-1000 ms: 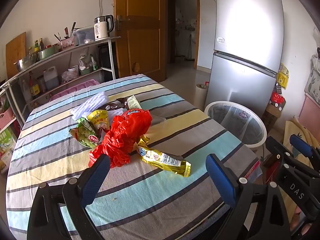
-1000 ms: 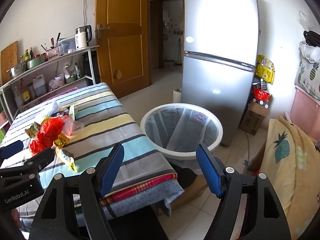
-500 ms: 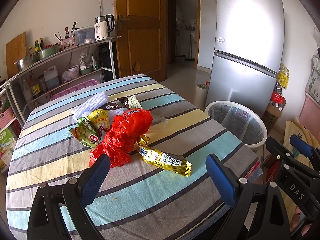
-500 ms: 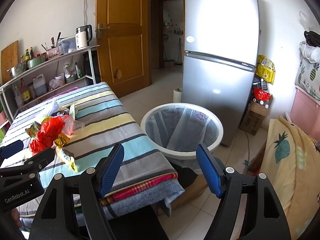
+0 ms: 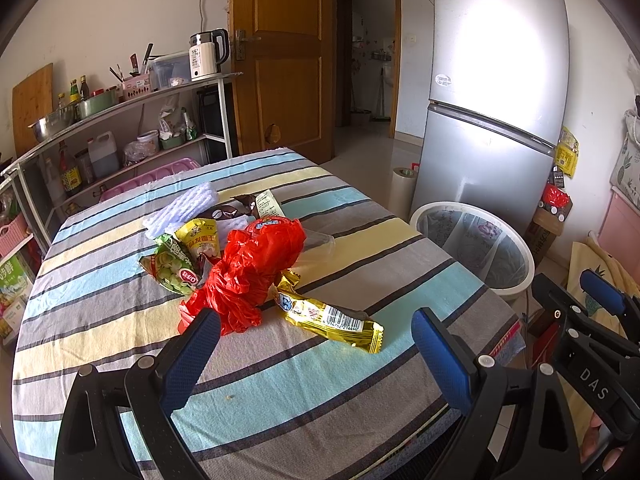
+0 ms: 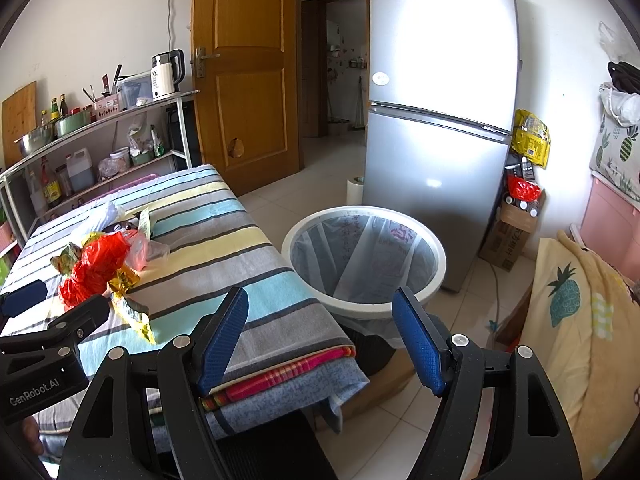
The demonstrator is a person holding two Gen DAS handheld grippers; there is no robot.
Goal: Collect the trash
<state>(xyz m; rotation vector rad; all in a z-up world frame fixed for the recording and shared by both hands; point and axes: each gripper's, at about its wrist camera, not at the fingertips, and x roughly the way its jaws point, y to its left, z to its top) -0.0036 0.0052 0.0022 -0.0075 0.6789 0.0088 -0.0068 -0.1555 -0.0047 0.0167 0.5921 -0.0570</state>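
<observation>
Meanwhile both jaws gape empty: left gripper (image 5: 316, 354) above wrappers (image 5: 328, 316), right gripper (image 6: 320, 340) facing bin (image 6: 364, 260).

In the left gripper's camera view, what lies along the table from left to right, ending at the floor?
Green snack packet → red plastic bag → gold wrapper → lined trash bin on the floor past the table's edge.

Bright daylight, sharp focus, strong glare on the fridge (image 5: 496, 80), fisheye bending and dark corners.
</observation>
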